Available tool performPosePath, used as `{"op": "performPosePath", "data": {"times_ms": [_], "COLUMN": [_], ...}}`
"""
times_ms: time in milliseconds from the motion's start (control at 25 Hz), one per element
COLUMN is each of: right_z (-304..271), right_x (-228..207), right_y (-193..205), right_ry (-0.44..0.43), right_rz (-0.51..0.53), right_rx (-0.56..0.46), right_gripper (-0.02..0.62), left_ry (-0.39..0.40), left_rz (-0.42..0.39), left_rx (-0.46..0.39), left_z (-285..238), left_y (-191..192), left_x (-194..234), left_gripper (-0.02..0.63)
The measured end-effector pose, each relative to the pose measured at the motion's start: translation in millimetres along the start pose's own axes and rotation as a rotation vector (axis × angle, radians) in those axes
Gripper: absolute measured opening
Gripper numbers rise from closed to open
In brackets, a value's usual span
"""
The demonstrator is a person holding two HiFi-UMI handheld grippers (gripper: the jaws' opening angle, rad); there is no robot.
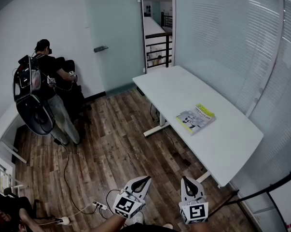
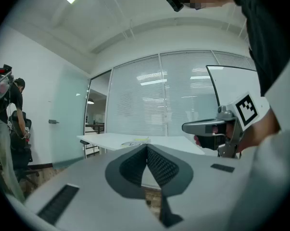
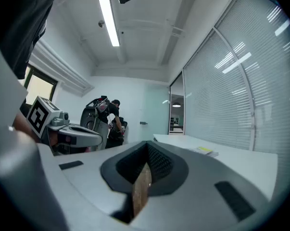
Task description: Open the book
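A closed book (image 1: 196, 118) with a grey and yellow-green cover lies flat on the white table (image 1: 227, 146), near its middle. Both grippers hang over the wooden floor, well short of the table's near corner and far from the book. My left gripper (image 1: 146, 179) is shut and empty, and so is my right gripper (image 1: 187, 179) beside it. In the left gripper view the left gripper (image 2: 147, 147) points level towards the table, with the book (image 2: 135, 142) small in the distance. In the right gripper view the right gripper (image 3: 147, 144) shows closed jaws, and the book (image 3: 206, 151) lies to the right.
A person (image 1: 48, 76) wearing a backpack rig stands by the far left wall beside a dark chair. Cables and a power strip (image 1: 99, 205) lie on the floor near my feet. Glass walls with blinds (image 1: 222, 42) run behind the table. Another white desk (image 1: 5, 122) stands at the left.
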State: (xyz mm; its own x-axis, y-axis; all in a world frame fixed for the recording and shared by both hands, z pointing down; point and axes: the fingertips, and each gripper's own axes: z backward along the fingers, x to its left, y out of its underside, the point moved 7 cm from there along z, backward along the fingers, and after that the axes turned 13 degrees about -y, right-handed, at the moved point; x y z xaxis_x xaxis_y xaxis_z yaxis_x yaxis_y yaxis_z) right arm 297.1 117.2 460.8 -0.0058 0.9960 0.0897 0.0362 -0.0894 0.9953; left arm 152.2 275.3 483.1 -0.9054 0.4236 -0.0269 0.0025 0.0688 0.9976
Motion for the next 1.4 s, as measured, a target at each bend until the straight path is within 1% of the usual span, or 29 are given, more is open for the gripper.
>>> {"op": "performPosePath", "data": {"times_ms": [400, 600, 1000, 1080, 1240, 1400], "right_z": [-6.8, -15.0, -51.5, -58.5, -69.8, -88.9], "right_x": [10.1, 13.4, 49.6, 56.1, 58.9, 74.5], "right_y": [-3.0, 2.3, -10.8, -13.1, -5.7, -11.4], "right_ry": [-0.001, -0.009, -0.031, -0.027, 0.004, 0.020], "right_rz": [-0.001, -0.061, -0.056, -0.056, -0.072, -0.070], "right_rx": [-0.011, -0.009, 0.013, 0.016, 0.009, 0.003], "right_gripper": [0.005, 0.006, 0.006, 0.006, 0.006, 0.006], "left_ry": [-0.008, -0.009, -0.014, -0.006, 0.034, 0.069], "left_rz": [-0.004, -0.012, -0.002, -0.001, -0.024, -0.045], "left_rx": [-0.005, -0.004, -0.003, 0.001, 0.005, -0.005], "left_z": [9.3, 13.7, 34.7, 38.5, 33.0, 36.0], "left_y": [-1.1, -2.1, -0.9, 0.4, 6.2, 2.1], "left_x": [9.8, 16.7, 58.9, 66.0, 75.3, 99.8], "left_gripper": [0.012, 0.012, 0.012, 0.012, 0.012, 0.012]}}
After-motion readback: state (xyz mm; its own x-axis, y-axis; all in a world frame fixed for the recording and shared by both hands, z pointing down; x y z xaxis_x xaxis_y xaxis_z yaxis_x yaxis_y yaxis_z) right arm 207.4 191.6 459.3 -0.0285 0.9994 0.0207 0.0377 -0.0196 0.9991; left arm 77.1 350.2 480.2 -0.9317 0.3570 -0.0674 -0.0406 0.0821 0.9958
